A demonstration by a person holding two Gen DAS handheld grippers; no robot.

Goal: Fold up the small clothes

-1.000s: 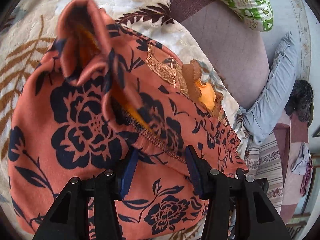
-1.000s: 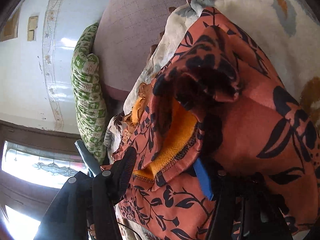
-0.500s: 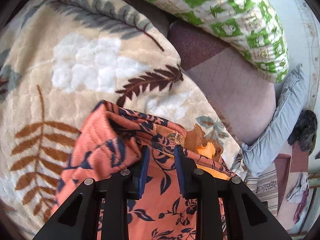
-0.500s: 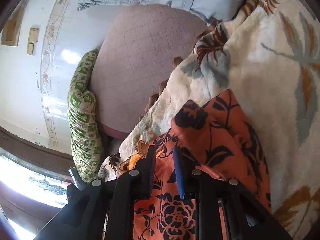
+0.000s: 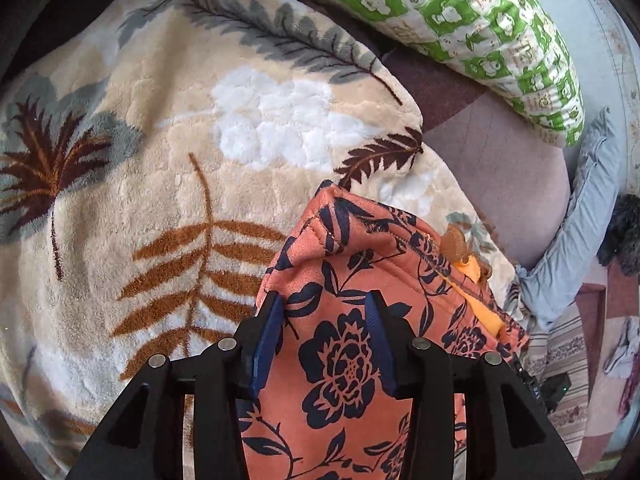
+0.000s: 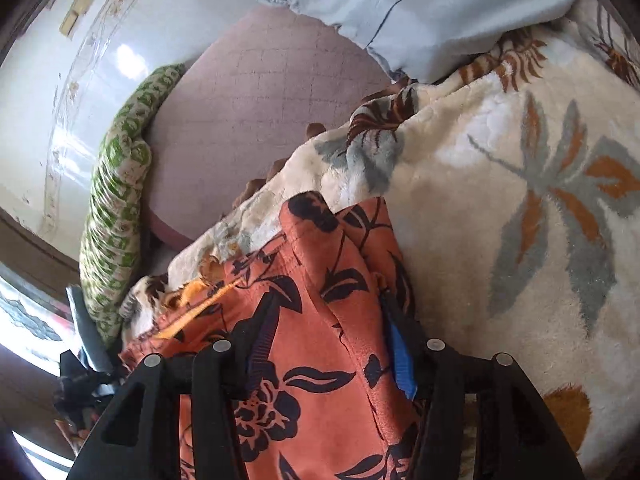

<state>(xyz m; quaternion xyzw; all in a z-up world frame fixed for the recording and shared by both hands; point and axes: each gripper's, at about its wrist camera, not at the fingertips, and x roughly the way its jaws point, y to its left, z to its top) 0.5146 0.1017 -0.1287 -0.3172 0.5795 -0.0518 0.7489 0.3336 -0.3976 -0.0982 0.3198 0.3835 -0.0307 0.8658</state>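
Note:
A small orange garment (image 5: 360,248) with dark blue flowers and a yellow fleece lining lies folded on a cream leaf-patterned blanket (image 5: 180,160). My left gripper (image 5: 322,320) hovers over its near part. Its jaws are opening, with the flat cloth showing between the blue pads (image 5: 266,340) and not pinched by them. In the right wrist view the same garment (image 6: 320,248) runs up between the fingers of my right gripper (image 6: 332,328). Those jaws are opening too, and a fold of cloth covers part of the right pad (image 6: 400,352).
A green-and-white pillow (image 5: 460,20) lies at the back, against a pale wall. A mauve quilted mattress (image 5: 500,160) shows beyond the blanket's edge. A light blue cloth (image 5: 580,232) lies to the right. The blanket (image 6: 520,200) spreads wide around the garment.
A second ago both grippers held a raised flap with the lining showing. They closed, carried it over and laid it flat. Now both stand wider apart and have pulled back.

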